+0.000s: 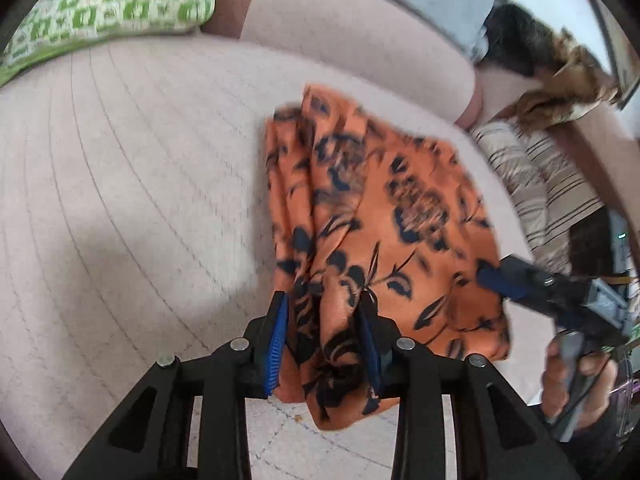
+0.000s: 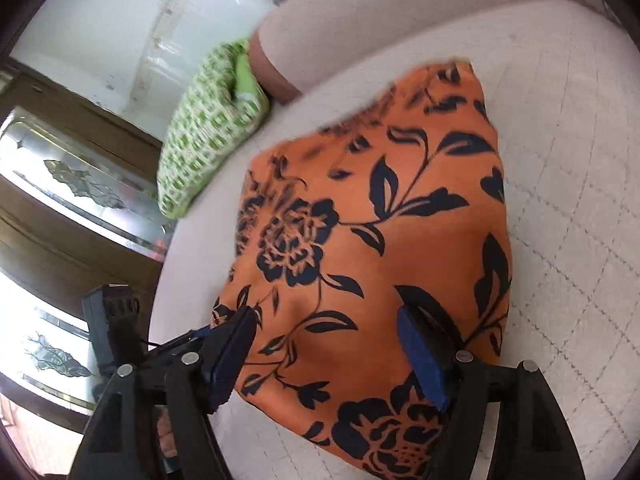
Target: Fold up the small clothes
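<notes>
Tongs (image 1: pixel 324 336) apparently pinch bunched orange cloth (image 1: pixel 380 216) edge over sofa (image 1: pixel 120 184).

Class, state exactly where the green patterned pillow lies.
The green patterned pillow lies at the sofa's far left end in the left wrist view, apart from the orange cloth.

Quilted pale bed (image 1: pixel 120 200), orange floral garment (image 1: pixel 360 208), green pillow (image 1: pixel 112 4)

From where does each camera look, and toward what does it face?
Left wrist: sits behind the left gripper, looks along its fingers at the orange cloth on the bed; right gripper and hand show at right.
Right wrist: sits behind the right gripper, looks down on the cloth; left gripper shows at left.
Shared: cloth, bed, green pillow.
</notes>
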A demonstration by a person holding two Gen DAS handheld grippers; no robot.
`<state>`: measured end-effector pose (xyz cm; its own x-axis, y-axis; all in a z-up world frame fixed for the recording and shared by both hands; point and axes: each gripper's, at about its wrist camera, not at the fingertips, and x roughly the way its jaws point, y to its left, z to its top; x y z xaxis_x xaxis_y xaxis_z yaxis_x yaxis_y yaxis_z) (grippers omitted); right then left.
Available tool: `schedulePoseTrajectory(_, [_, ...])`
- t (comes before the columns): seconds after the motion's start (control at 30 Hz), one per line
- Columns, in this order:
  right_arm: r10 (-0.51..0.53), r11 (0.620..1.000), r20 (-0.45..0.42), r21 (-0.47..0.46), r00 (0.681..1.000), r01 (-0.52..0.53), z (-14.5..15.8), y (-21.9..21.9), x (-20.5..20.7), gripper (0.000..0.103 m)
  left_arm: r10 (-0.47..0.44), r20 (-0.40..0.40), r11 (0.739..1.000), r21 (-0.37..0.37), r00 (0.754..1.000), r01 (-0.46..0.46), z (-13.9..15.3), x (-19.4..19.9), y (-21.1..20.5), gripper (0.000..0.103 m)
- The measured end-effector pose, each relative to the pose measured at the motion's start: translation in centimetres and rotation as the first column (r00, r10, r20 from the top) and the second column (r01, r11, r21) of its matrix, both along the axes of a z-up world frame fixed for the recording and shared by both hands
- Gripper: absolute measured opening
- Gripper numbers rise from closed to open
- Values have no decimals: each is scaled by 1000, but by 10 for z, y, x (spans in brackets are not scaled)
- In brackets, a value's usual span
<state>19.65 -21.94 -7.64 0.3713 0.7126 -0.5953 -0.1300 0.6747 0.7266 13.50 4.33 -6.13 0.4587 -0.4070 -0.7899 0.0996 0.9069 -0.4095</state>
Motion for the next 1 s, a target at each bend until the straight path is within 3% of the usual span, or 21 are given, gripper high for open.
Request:
schedulePoseTrajectory(0.13, [3, 1000, 28, -21, 1000, -3, 22, 1, -5, 76, -34, 50, 999, -38, 998, 35, 14, -4, 4, 35])
schedulePoseTrajectory(0.2, [15, 999, 42, -44, 999, -13, 24, 2, -12, 76, -40, -3, 999, 12, 999, 40, -5, 0, -2, 35])
schedulePoseTrajectory(0.27, [16, 998, -2, -57, 1000, -16, 3, 0, -12, 74, -34, -68, 999, 28, 997, 35, -36, 3, -4, 38])
schedulePoseTrajectory(0.37, [-46, 999, -44, 3, 998, 46, 2, -6, -5, 75, -34, 3, 992, 125, 999, 34, -18, -5, -11, 40])
schedulePoseTrajectory(0.47, [-62, 992, 35, -105, 997, 65, 35, 1, -16, 75, -3, 69, 969, 248, 998, -14, 8, -19, -20, 64])
schedulePoseTrajectory(0.5, [-70, 980, 88, -179, 994, 85, 50, 7, -24, 76, 30, 109, 955, 292, 994, -60, 20, -28, -21, 76])
schedulePoseTrajectory(0.6, [-123, 911, 176, -369, 977, 182, 72, 16, -49, 90, 81, 186, 947, 291, 979, -134, 45, -48, -22, 81])
schedulePoseTrajectory(0.67, [-119, 865, 186, -463, 975, 194, 73, 27, -65, 103, 94, 183, 948, 282, 979, -144, 52, -57, -26, 85])
schedulePoseTrajectory(0.7, [-99, 851, 175, -496, 980, 174, 72, 24, -78, 103, 106, 182, 943, 292, 978, -157, 55, -64, -28, 86])
schedulePoseTrajectory(0.8, [-64, 816, 177, -558, 982, 154, 68, 36, -103, 103, 122, 189, 937, 303, 974, -176, 57, -81, -35, 86])
schedulePoseTrajectory(1.0, [-121, 750, 227, -616, 966, 239, 82, 34, -141, 103, 174, 205, 925, 303, 963, -231, 77, -118, -27, 86])
